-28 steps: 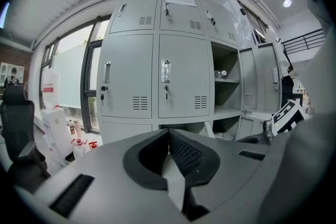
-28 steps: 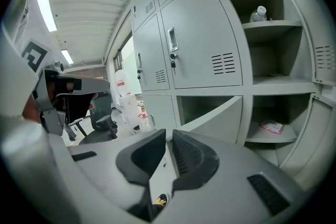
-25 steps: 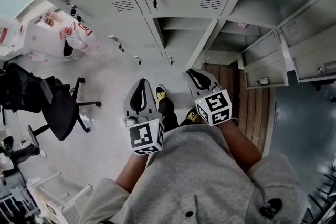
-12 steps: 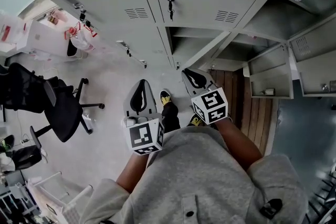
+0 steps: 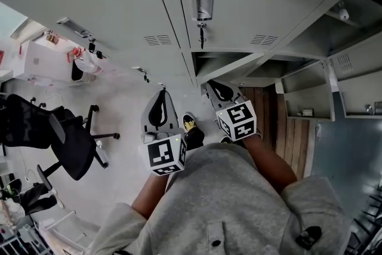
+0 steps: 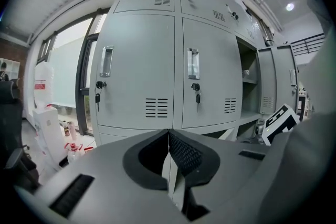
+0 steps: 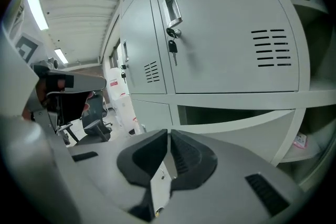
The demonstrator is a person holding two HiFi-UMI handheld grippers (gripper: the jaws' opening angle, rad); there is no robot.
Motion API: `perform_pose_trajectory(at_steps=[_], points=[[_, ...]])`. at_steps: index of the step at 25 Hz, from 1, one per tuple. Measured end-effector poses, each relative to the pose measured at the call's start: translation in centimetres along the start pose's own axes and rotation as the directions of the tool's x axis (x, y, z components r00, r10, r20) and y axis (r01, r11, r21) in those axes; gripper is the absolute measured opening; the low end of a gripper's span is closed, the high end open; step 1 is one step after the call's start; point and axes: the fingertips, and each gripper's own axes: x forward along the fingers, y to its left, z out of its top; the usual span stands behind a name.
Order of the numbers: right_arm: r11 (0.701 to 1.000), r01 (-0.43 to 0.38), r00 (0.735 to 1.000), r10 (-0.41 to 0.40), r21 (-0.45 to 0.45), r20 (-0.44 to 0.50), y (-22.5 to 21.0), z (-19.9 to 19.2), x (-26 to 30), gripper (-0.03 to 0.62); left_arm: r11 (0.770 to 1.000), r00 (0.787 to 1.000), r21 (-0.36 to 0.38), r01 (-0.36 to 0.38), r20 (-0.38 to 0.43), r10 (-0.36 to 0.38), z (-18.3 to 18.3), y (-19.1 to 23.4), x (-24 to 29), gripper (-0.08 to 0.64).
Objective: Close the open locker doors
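Note:
A bank of grey lockers (image 5: 119, 3) fills the top of the head view. The upper door with a keyed handle (image 5: 201, 6) is closed. Below it a compartment (image 5: 209, 60) stands open, its door (image 5: 236, 67) swung out toward me. More open doors (image 5: 304, 91) hang further right. My left gripper (image 5: 159, 106) is shut and empty, short of the lockers. My right gripper (image 5: 221, 91) is also shut and empty, just below the open door's edge. In the right gripper view the open compartment (image 7: 236, 115) lies straight ahead beyond the gripper (image 7: 168, 135). The left gripper (image 6: 168, 134) faces closed doors (image 6: 139, 71).
A black office chair (image 5: 65, 128) stands on the pale floor at left, with white boxes and bags (image 5: 54, 54) behind it. A wooden floor strip (image 5: 289, 128) runs at right under the open doors. My shoes (image 5: 191, 125) show between the grippers. A bottle (image 5: 343, 12) sits in an upper open locker.
The view has shifted so the lockers fill more of the top and the keyed handle sits lower. The right gripper has edged toward the open lower door. Both grippers stay shut.

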Motion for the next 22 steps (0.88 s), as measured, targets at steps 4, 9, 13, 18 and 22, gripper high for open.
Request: perform_pose_trajectory(at_steps=[4, 9, 13, 18, 22], points=[[0.999, 0.039, 0.999, -0.039, 0.019, -0.007, -0.9, 0.6, 2.1, 0.043, 1.0, 1.0, 0.0, 0.014, -0.016, -0.014, -0.3, 1.7, 1.8, 0.011], [0.994, 0.098, 0.995, -0.097, 0.038, -0.021, -2.1, 0.6, 4.2, 0.043, 0.999, 0.998, 0.004, 0.047, -0.043, -0.047, -0.7, 3.4, 3.6, 0.011], [0.988, 0.145, 0.989, -0.144, 0.049, -0.029, -2.7, 0.7, 5.6, 0.043, 0.997, 0.995, 0.012, 0.079, -0.061, -0.078, -1.0, 4.6, 5.0, 0.011], [0.978, 0.195, 0.981, -0.194, 0.07, -0.021, -3.4, 1.1, 6.7, 0.043, 0.992, 0.99, 0.022, 0.127, -0.067, -0.125, -1.0, 5.5, 6.6, 0.011], [0.971, 0.227, 0.974, -0.227, 0.079, -0.015, -3.9, 1.3, 7.3, 0.043, 0.986, 0.984, 0.029, 0.162, -0.08, -0.16, -1.2, 5.9, 7.8, 0.011]])
